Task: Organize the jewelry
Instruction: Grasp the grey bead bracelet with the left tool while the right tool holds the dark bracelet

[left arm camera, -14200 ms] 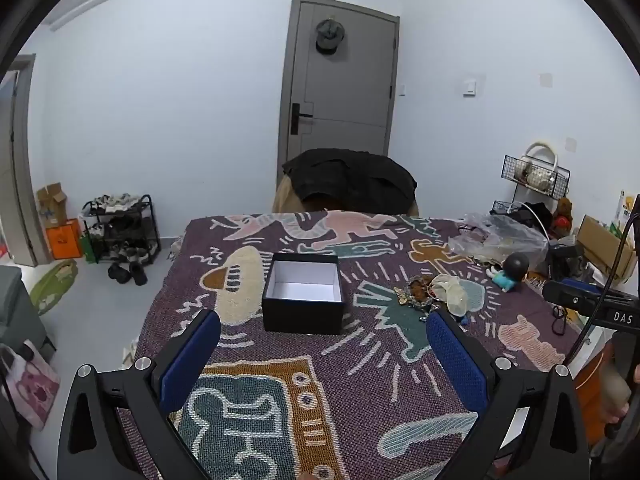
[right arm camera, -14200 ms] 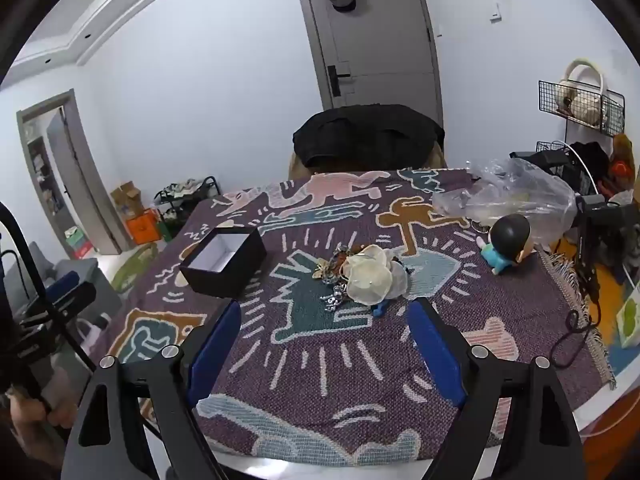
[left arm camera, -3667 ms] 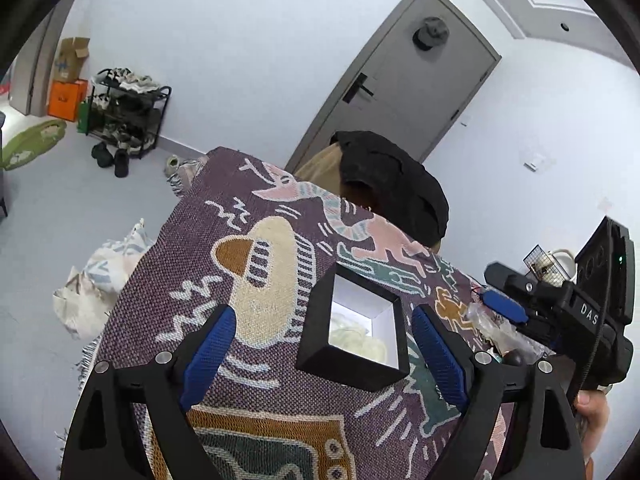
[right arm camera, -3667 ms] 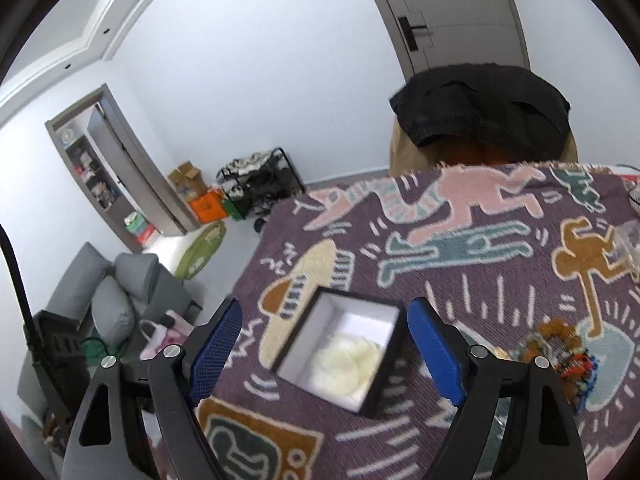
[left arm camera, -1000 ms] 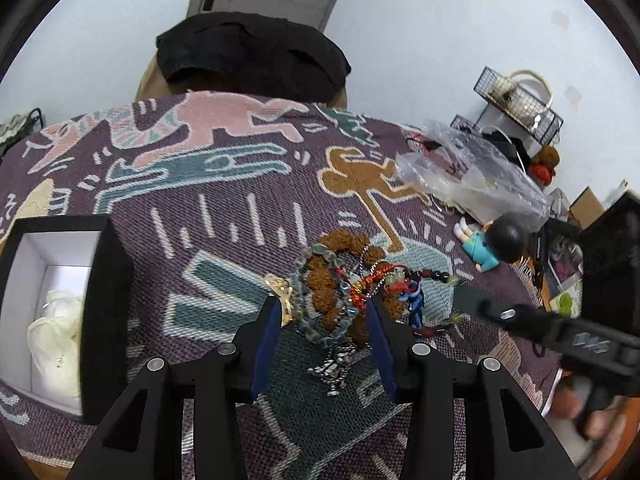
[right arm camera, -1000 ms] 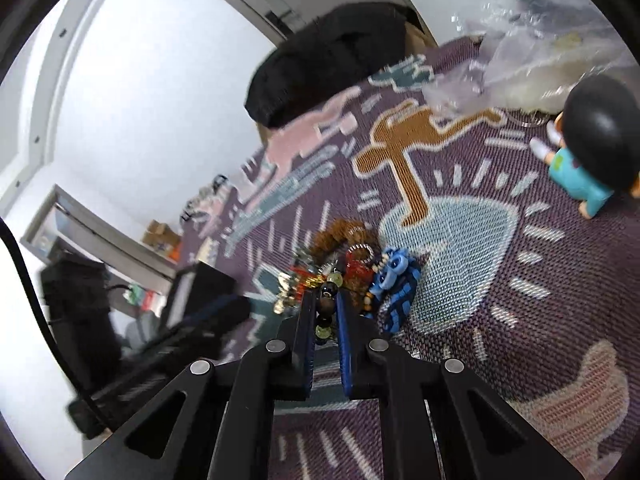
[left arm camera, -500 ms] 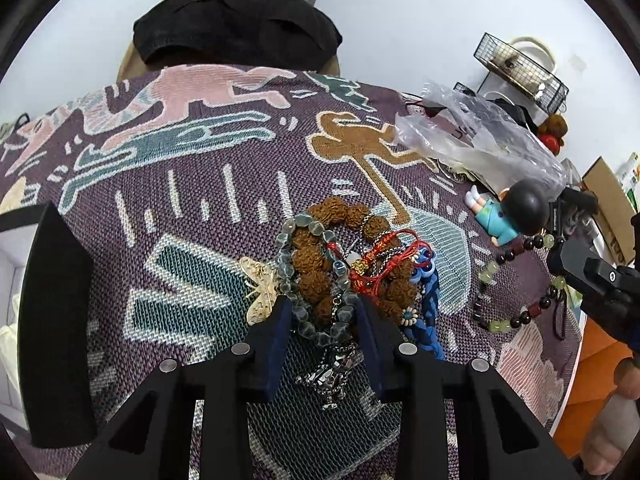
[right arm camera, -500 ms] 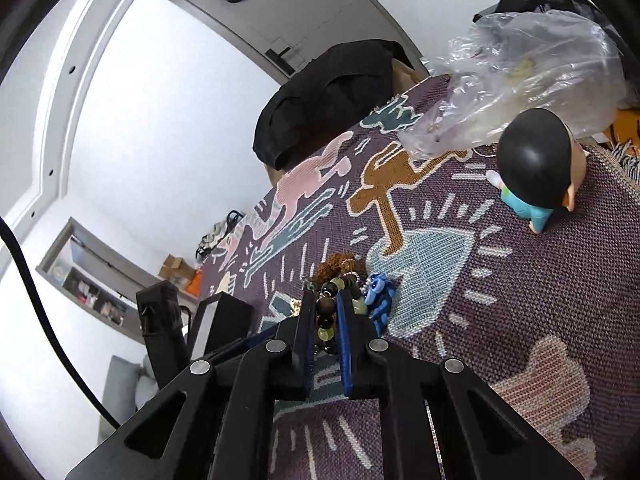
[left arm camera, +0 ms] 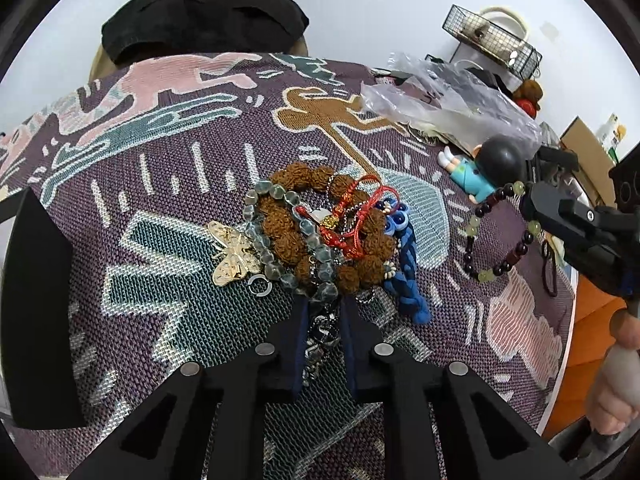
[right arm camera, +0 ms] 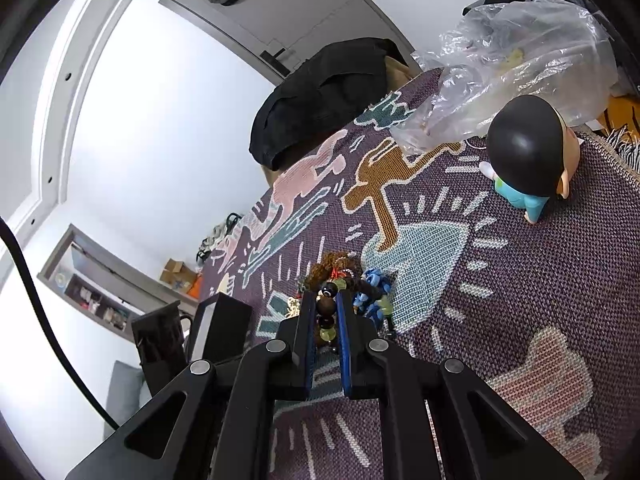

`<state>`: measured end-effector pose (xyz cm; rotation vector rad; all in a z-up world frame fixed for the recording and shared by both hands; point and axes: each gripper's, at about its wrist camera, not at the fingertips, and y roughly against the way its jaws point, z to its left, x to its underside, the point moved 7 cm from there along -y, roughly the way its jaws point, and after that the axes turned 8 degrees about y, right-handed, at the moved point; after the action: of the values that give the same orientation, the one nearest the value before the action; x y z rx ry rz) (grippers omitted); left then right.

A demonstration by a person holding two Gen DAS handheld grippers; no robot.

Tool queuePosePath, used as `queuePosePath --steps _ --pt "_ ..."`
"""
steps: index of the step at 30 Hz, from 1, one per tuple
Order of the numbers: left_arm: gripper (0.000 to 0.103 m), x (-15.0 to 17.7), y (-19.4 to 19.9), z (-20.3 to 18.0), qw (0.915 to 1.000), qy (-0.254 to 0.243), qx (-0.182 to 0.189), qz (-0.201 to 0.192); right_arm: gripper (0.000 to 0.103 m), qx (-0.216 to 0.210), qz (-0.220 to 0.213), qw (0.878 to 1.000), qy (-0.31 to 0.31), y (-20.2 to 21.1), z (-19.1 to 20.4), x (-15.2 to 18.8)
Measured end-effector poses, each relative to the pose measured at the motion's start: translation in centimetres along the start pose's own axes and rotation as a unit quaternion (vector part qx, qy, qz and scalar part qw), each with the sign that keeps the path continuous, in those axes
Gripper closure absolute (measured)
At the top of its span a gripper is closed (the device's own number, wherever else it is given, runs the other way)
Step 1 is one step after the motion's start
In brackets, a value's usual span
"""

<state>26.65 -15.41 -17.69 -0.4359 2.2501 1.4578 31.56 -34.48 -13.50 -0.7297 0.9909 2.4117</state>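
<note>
Left gripper: my left gripper [left arm camera: 323, 312] sat low at the centre of its view, pointing up into the jewelry pile [left arm camera: 320, 236]; its fingers were drawn close together, pinching a silvery chain piece [left arm camera: 320, 332] at the pile's near edge.
Right gripper: my right gripper [right arm camera: 325, 312] came in from the bottom centre of its view, fingers pressed on a beaded bracelet [left arm camera: 496, 232] of dark red and pale green beads; in the left view the loop hung from its tip at the right, clear of the woven blanket [left arm camera: 160, 184].
Pile: brown seed beads, grey-green glass beads, red cord and a blue braided cord [left arm camera: 404, 268] lay tangled mid-frame; a gold butterfly piece [left arm camera: 234, 252] touched its left side.
Black box: the black box [left arm camera: 36, 312] stood at the left edge, well apart from the pile.
Around: a toy figure [right arm camera: 528, 156] with a black head lay at the upper right, just beside a crumpled clear plastic bag [right arm camera: 508, 60]; a black jacket [left arm camera: 200, 16] draped a chair at the top.
</note>
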Motion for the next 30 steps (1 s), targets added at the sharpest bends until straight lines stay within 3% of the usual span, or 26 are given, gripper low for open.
queuePosePath --steps 2,4,11,15,17,19,21,26,28,30 --pt "0.090 -0.2 0.3 0.1 0.9999 0.007 0.007 -0.006 0.092 0.002 -0.001 1.000 0.001 0.1 0.0 0.0" --pt "0.101 -0.5 0.9 0.1 0.9998 0.007 0.010 -0.016 0.092 0.004 -0.002 1.000 0.001 0.3 0.0 0.0" --pt "0.101 -2.0 3.3 0.1 0.9989 0.005 0.009 -0.045 0.092 0.007 -0.006 1.000 -0.001 0.6 -0.2 0.0" --pt "0.098 -2.6 2.9 0.2 0.9993 0.022 0.010 -0.029 0.092 0.006 -0.003 1.000 -0.003 0.4 -0.3 0.2" --pt "0.080 -2.6 2.3 0.4 0.9994 0.034 0.007 -0.008 0.092 0.006 -0.001 1.000 -0.004 0.4 -0.4 0.3" --pt "0.035 -2.6 2.5 0.3 0.9992 0.036 0.011 -0.015 0.092 0.008 -0.002 1.000 -0.005 0.5 -0.6 0.2" --pt "0.029 -2.9 3.1 0.4 0.9985 0.038 0.011 -0.038 0.092 0.010 -0.004 1.000 -0.007 0.7 -0.9 0.2" --pt "0.031 -4.4 2.6 1.4 0.9962 0.073 0.002 -0.047 0.092 0.013 -0.008 1.000 -0.017 0.9 -1.7 0.1" --pt "0.050 -5.0 1.9 1.5 0.9961 0.077 -0.003 -0.043 0.092 0.013 -0.008 1.000 -0.018 1.0 -1.9 0.1" --pt "0.060 -5.4 1.3 1.3 0.9965 0.075 -0.002 -0.035 0.092 0.013 -0.008 1.000 -0.020 1.0 -2.2 0.2"
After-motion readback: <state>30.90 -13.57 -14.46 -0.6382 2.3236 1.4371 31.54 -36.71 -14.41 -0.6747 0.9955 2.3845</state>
